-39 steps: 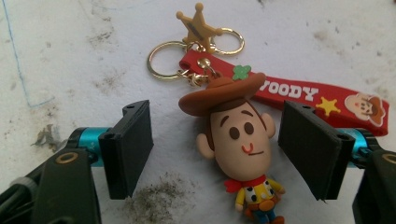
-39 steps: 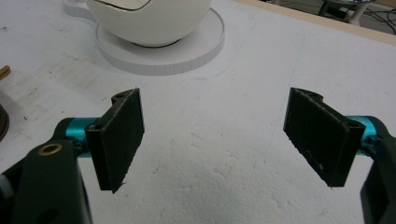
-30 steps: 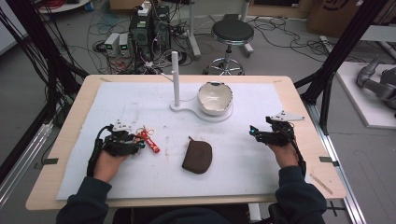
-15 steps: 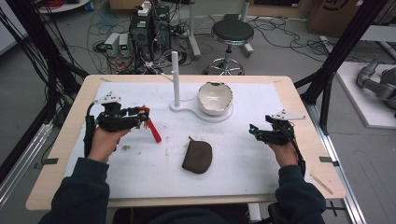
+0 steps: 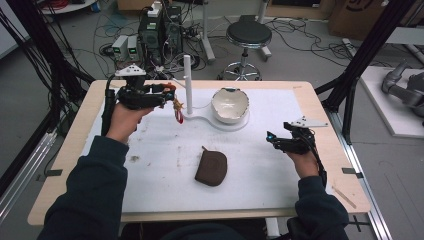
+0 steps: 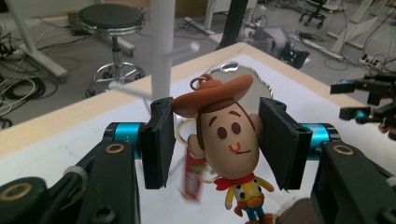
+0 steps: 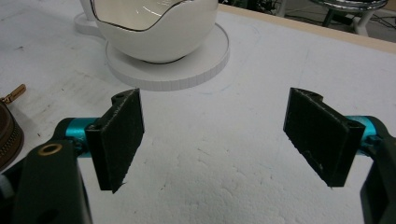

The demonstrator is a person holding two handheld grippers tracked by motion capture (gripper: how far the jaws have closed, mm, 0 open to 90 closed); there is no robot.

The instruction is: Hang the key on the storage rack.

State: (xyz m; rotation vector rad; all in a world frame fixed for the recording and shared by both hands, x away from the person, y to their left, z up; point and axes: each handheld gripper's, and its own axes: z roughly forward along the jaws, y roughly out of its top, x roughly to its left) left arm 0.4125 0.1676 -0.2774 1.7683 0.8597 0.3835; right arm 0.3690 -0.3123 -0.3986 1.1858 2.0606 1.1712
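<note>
Left gripper (image 5: 167, 95): raised above the table, just beside the white peg stand (image 5: 188, 80) on the side away from the bowl; jaws closed on the head of a cowboy figure keychain (image 6: 229, 140).
Left grip detail: in the left gripper view the 2 black pads (image 6: 159, 140) flank the figure's head; the right pad presses its cheek, contact at the left pad cannot be confirmed.
Cowboy figure keychain: brown hat, red neckerchief, yellow shirt; a metal ring sits on the hat and a red tag (image 6: 190, 175) hangs blurred beside the body. In the high view the red tag (image 5: 178, 111) dangles below the jaws, clear of the table mat.
White peg stand: upright post with side pegs, on a white base joined to the disc under the bowl.
Bowl (image 5: 229, 105): white, wavy rim, on the round disc just beside the peg stand.
Brown zip pouch (image 5: 211, 167): flat on the white mat (image 5: 150, 165), well apart from the peg stand, toward the person.
Right gripper (image 5: 274, 140): low over the mat, well apart from the peg stand, past the bowl.
Right jaws: spread wide, nothing between the 2 pads (image 7: 122, 135); bare mat shows through the gap, with the bowl beyond.
</note>
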